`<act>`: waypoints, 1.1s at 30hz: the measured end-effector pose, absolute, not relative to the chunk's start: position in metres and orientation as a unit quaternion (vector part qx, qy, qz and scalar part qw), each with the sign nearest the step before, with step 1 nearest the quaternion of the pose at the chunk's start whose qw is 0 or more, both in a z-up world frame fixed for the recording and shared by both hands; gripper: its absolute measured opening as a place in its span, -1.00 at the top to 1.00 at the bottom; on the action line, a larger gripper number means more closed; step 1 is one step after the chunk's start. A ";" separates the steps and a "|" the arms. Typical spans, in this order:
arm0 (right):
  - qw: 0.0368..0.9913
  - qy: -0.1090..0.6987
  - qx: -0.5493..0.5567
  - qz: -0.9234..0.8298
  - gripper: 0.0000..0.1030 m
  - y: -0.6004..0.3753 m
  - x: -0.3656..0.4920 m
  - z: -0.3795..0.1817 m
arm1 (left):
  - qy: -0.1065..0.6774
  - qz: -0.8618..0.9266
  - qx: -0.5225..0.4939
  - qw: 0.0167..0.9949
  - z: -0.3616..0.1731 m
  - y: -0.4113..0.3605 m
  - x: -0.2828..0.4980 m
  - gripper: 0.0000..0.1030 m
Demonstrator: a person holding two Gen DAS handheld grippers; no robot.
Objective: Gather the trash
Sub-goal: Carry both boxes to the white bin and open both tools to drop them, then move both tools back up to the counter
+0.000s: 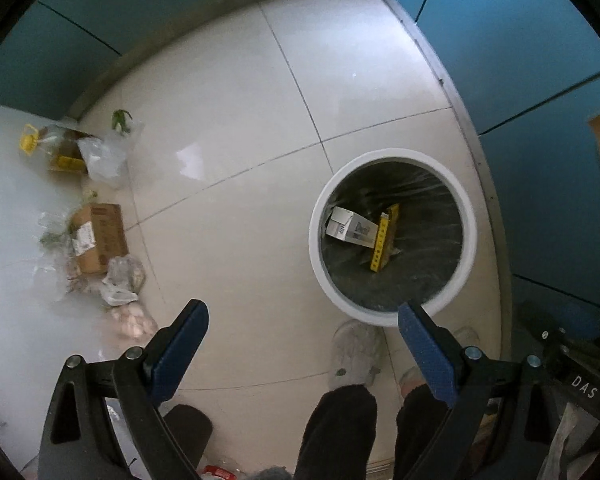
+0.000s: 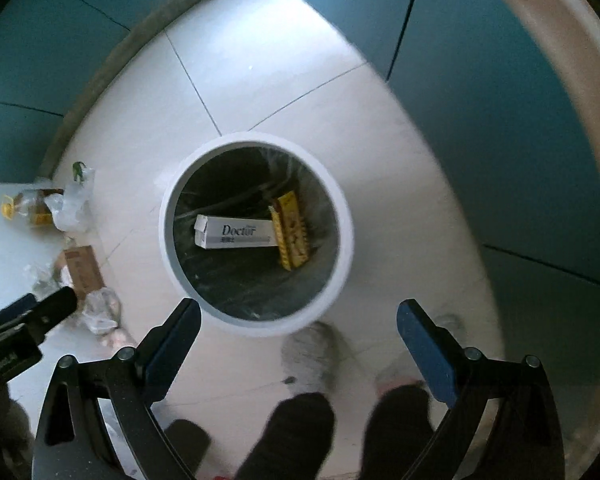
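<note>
A round white trash bin with a dark liner stands on the pale tiled floor. Inside it lie a white "Doctor" box and a yellow box. My left gripper points down at the floor just left of the bin, open, with nothing between its blue pads. In the right wrist view the bin sits straight ahead, with the white box and the yellow box at its bottom. My right gripper hangs over the bin's near rim, open and empty.
Loose trash lies along the left: a cardboard box, crumpled plastic bags and a bottle with a yellow handle. A person's grey slippers and dark trouser legs stand beside the bin. Teal walls close the corner.
</note>
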State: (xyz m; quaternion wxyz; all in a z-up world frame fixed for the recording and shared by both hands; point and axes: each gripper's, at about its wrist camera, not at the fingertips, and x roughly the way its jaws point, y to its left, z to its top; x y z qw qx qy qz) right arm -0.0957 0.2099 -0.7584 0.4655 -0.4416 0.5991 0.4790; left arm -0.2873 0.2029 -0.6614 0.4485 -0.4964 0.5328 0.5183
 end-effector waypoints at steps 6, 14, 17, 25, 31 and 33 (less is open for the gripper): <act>0.485 0.572 -0.448 0.486 -0.93 0.197 -0.090 -0.669 | 0.530 0.521 -0.481 0.464 -0.587 0.191 -0.280 -0.88; 0.501 0.540 -0.430 0.523 -0.93 0.174 -0.079 -0.519 | 0.511 0.537 -0.465 0.483 -0.472 0.161 -0.280 -0.88; 0.504 0.533 -0.421 0.534 -0.93 0.162 -0.077 -0.466 | 0.503 0.539 -0.463 0.492 -0.437 0.150 -0.278 -0.88; 0.495 0.541 -0.386 0.559 -0.93 0.121 -0.068 -0.343 | 0.477 0.545 -0.447 0.524 -0.342 0.117 -0.268 -0.88; 0.501 0.560 -0.321 0.577 -0.93 0.096 -0.051 -0.285 | 0.458 0.552 -0.409 0.564 -0.282 0.114 -0.234 -0.88; 0.506 0.567 -0.290 0.581 -0.93 0.090 -0.036 -0.268 | 0.456 0.545 -0.382 0.591 -0.261 0.120 -0.203 -1.00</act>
